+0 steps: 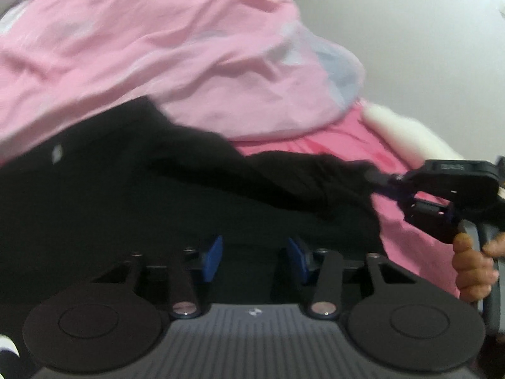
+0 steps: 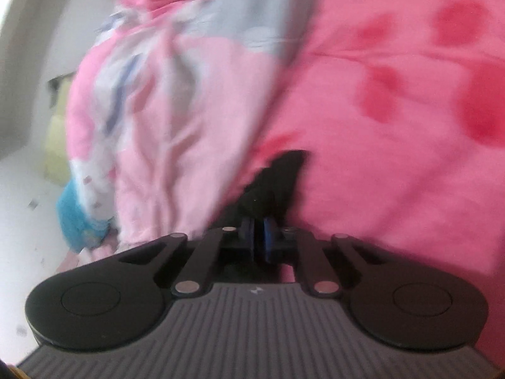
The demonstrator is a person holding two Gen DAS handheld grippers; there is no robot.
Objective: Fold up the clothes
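Where it lies across the pink bedspread [image 2: 394, 145], black garment [image 1: 157, 195] spreads below a heaped pale-pink quilt [image 1: 157, 53]. Right gripper [image 2: 259, 237]: pads closed tight on a black corner of it. Left gripper [image 1: 254, 262]: fingers wide apart, holding nothing, garment just ahead. No containers seen.

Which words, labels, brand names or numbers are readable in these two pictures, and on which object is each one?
No text can be read.
Left gripper housing: small white logo mark, no letters legible.
Right gripper housing: the same small mark, not legible.
Right gripper top, seen from the left wrist: a printed label, too blurred to read.
Black garment: small pale patch, too blurred to read.
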